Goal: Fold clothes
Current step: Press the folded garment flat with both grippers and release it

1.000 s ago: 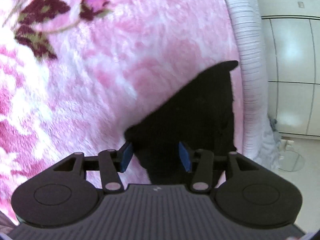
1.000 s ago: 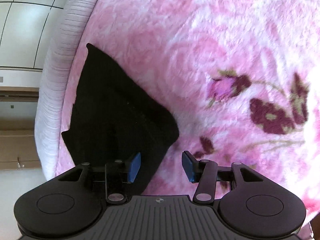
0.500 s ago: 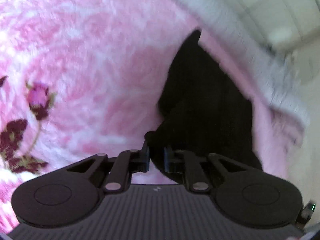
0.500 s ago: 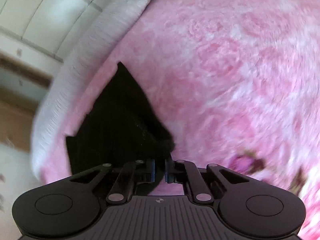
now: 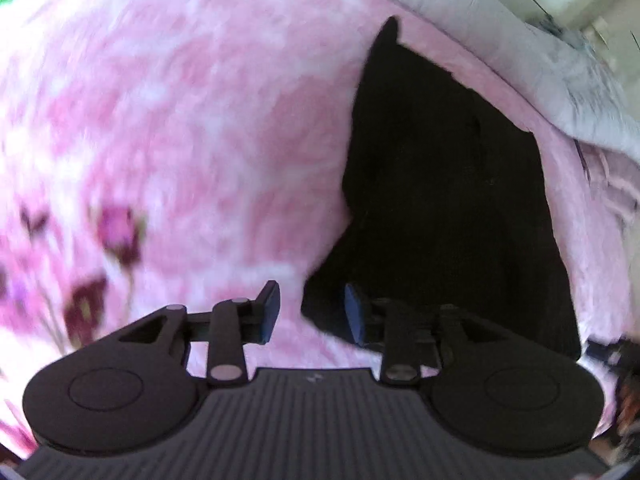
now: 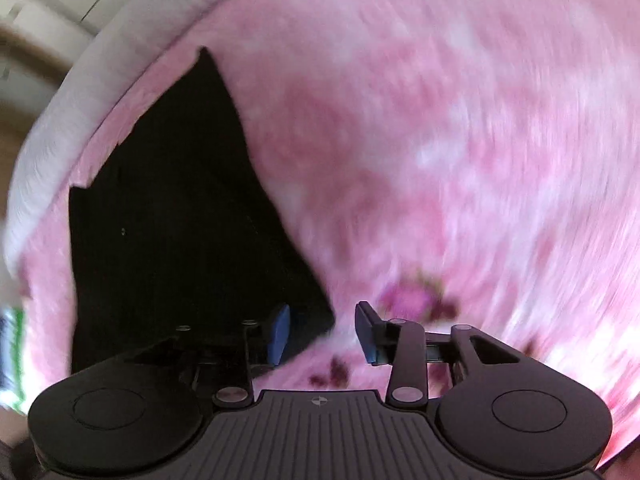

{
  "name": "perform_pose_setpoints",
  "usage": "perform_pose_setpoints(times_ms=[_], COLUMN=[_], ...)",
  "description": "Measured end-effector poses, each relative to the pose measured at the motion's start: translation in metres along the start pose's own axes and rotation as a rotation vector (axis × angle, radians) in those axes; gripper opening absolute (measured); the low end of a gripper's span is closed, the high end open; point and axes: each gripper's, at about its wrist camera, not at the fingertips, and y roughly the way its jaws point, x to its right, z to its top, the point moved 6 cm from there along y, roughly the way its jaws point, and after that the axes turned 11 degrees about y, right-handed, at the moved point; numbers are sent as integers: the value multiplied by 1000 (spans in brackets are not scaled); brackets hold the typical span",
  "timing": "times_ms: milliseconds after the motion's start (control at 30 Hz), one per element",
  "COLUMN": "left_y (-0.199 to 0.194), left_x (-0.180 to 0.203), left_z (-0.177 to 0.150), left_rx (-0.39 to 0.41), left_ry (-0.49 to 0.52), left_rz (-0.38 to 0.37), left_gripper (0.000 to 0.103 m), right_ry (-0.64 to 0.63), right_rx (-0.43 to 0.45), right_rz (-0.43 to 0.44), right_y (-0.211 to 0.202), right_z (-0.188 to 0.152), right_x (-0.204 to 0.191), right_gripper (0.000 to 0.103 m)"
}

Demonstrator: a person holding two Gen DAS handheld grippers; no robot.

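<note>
Though blurred, no legible writing.

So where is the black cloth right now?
The black cloth lies flat on the pink flowery blanket, near its pale edge. It is at the right in the left wrist view and at the left in the right wrist view.

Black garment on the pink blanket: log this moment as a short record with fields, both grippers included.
garment: black garment, lying flat on the blanket, a pointed corner at its far end
surface: pink floral blanket, fluffy
blanket border: pale ribbed edge beyond the garment
left gripper: open, near corner of garment at its right finger
right gripper: open, garment corner at its left finger
held: nothing in either gripper
image quality: motion blur in both views
</note>
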Motion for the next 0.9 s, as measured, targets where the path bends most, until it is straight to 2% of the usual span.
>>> perform_pose_setpoints(times_ms=[67, 167, 333, 400, 467, 500, 533, 600, 667, 767, 900], left_y=[1, 29, 91, 111, 125, 126, 125, 116, 106, 112, 129], left_x=[8, 28, 55, 60, 59, 58, 58, 57, 58, 57, 53], left_z=[17, 51, 97, 102, 104, 105, 105, 105, 106, 104, 103], left_rx=[13, 11, -18, -55, -75, -65, -57, -14, 45, 61, 23], left_ry=[66, 142, 198, 210, 201, 190, 184, 186, 193, 186, 161], left_rz=[1, -39, -104, -124, -114, -125, -130, -130, -125, -103, -78], left_gripper=[35, 41, 40, 39, 21, 15, 7, 7, 7, 7, 13], right_ry=[-108, -177, -283, -325, -367, -388, -409, -451, -473, -455, -452], right_rx=[55, 39, 2, -13, -28, -36, -43, -58, -2, 70, 29], right_rz=[-11, 19, 73, 95, 117, 128, 139, 161, 168, 159, 63], right_y=[-1, 21, 60, 75, 91, 99, 106, 122, 117, 114, 137], right_z=[13, 18, 25, 27, 30, 31, 32, 35, 42, 49, 40], right_x=[-19, -37, -66, -77, -88, -94, -100, -111, -115, -116, -114], right_gripper=[41, 41, 41, 41, 41, 34, 10, 10, 9, 9, 12])
